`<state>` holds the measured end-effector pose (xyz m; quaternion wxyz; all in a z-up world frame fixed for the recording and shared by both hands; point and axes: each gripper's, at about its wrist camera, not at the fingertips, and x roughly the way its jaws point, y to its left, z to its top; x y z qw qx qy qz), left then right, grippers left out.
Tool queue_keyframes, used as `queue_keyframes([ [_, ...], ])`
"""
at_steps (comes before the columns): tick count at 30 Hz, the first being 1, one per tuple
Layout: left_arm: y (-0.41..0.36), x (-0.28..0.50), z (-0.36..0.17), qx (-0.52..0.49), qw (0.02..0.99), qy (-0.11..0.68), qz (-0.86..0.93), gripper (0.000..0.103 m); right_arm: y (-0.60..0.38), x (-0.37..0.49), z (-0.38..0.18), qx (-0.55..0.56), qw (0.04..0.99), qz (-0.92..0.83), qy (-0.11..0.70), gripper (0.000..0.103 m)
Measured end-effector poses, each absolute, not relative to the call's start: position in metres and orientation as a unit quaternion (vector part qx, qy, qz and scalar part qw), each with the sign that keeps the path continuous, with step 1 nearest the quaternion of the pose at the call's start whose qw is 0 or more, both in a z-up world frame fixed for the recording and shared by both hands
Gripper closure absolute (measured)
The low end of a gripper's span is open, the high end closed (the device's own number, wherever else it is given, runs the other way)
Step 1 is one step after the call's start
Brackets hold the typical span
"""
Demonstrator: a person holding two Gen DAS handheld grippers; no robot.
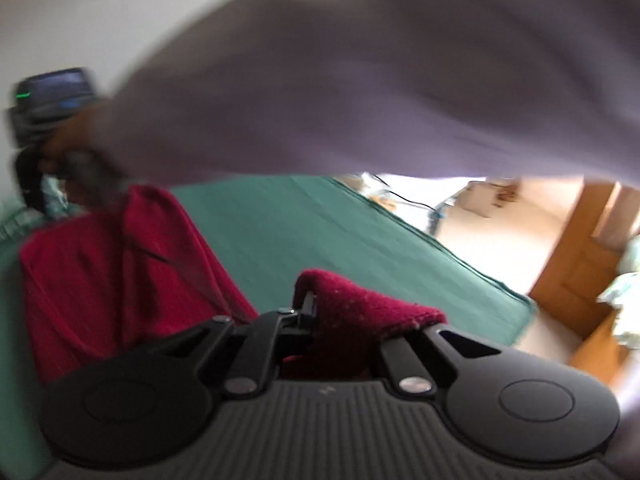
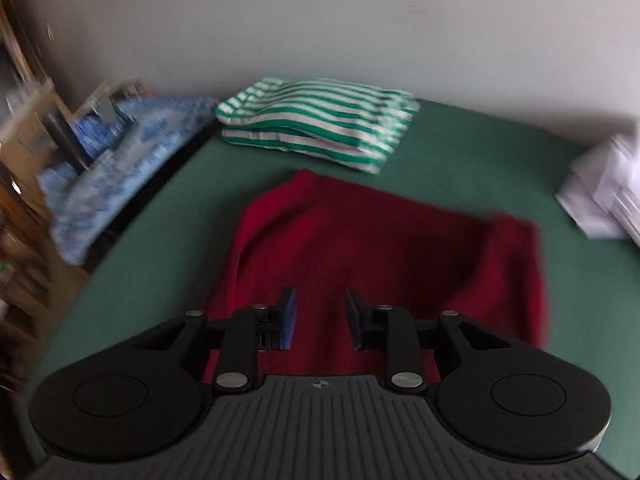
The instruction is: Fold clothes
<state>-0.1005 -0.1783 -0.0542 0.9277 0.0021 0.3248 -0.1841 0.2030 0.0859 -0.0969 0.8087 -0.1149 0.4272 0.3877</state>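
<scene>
Red garment (image 2: 384, 256) spread on the green bed (image 2: 480, 168), mid-surface, partly lifted. Left gripper (image 1: 320, 312) fingers pinching a corner of red knit, prob to carry that edge over for a fold. Right gripper (image 2: 320, 316) fingers spread, nothing between, hovering over the near edge, w/ red cloth underneath. Lavender sleeve (image 1: 360, 80) crosses the left view. Striped green-white folded piece (image 2: 320, 120) sits far, just beyond the red one, so not much room that way. More open green on the right, before the white stuff (image 2: 608, 188). Blue cloth (image 2: 128, 160) off the far-left edge.
</scene>
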Motion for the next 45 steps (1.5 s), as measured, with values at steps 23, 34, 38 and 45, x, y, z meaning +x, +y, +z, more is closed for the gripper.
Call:
queue_keyframes([
  [23, -0.12, -0.08, -0.093, -0.124, 0.878, 0.339, -0.315, 0.103, 0.158, 0.264, -0.114, -0.088, 0.806, 0.371, 0.453, 0.07],
  [34, -0.095, -0.077, -0.099, -0.133, 0.898, 0.343, -0.24, 0.103, 0.169, 0.242, -0.119, -0.102, 0.812, 0.383, 0.429, 0.101],
  [38, -0.097, -0.076, -0.095, -0.138, 0.899, 0.334, -0.248, 0.103, 0.113, 0.262, -0.104, -0.038, 0.817, 0.385, 0.427, 0.101],
  [45, -0.087, -0.088, -0.091, -0.145, 0.895, 0.333, -0.257, 0.103, 0.046, 0.291, -0.145, 0.002, 0.817, 0.344, 0.464, 0.1],
])
